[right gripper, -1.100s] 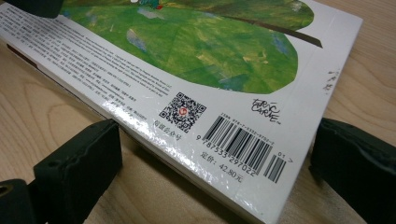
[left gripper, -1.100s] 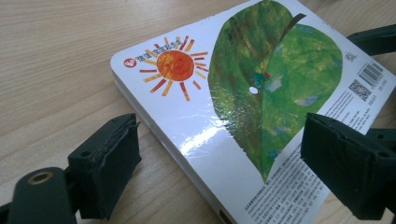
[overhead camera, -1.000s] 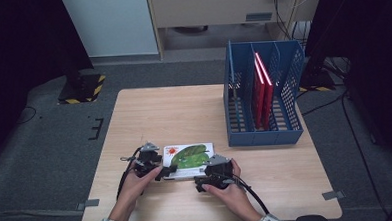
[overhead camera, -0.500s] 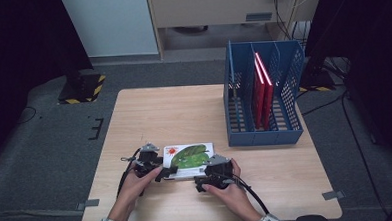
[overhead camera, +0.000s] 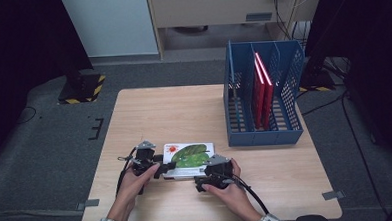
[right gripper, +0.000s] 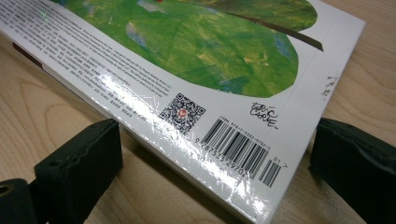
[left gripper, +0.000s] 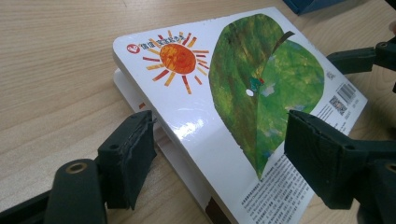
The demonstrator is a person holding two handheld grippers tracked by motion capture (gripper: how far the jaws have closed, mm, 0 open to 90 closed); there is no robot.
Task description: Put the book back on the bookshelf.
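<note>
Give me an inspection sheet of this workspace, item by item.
Surface: light wooden table, flat.
Job's things: picture book with sun and green leaf cover, lying near the front edge, one corner raised off the wood.
Clutter: blue file rack at the right, two red books upright inside.
Grippers: left hand-held gripper has just been closing, jaws straddling the book's corner; right hand-held gripper open around the barcode corner.
Cables: black cables trail toward the person.
Surroundings: grey floor, dark screens, cabinet behind.
</note>
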